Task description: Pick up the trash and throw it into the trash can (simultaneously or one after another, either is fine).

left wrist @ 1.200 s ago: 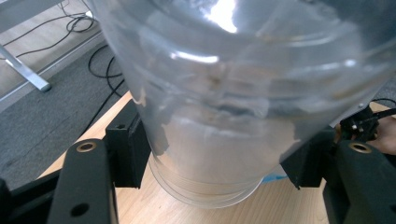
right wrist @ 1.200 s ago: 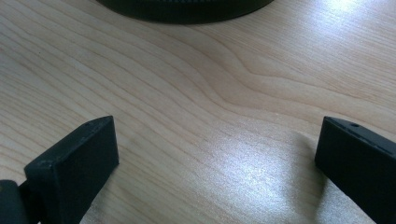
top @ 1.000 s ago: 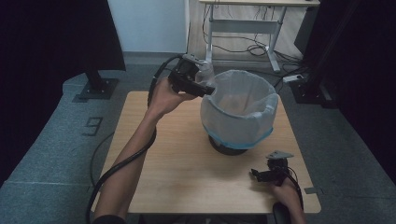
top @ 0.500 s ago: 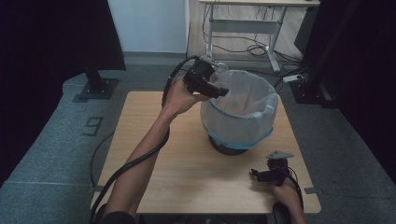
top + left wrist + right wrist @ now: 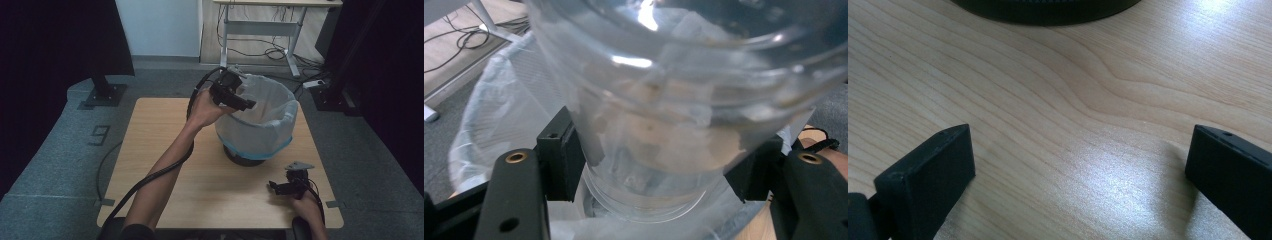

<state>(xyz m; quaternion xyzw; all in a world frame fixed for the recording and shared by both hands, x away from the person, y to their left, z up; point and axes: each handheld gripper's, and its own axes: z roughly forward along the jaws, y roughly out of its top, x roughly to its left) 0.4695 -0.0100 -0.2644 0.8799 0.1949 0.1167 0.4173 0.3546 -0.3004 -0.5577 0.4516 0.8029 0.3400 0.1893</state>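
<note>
Your left gripper view shows the clear plastic cup (image 5: 659, 115) clamped between your left gripper (image 5: 656, 165) pads, above the lined bin (image 5: 260, 122); your right gripper (image 5: 1073, 165) gapes wide, empty, near right.

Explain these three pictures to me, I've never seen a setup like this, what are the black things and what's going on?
A person sits at a wooden table with a hand-held two-jaw gripper in each hand. One picture looks down from above; the other two come from cameras riding on the grippers. The left gripper is clamped on a clear cup, holding it over the rim of a bin lined with a white bag. The right gripper rests low over the table near the front edge, jaws open, holding nothing.
</note>
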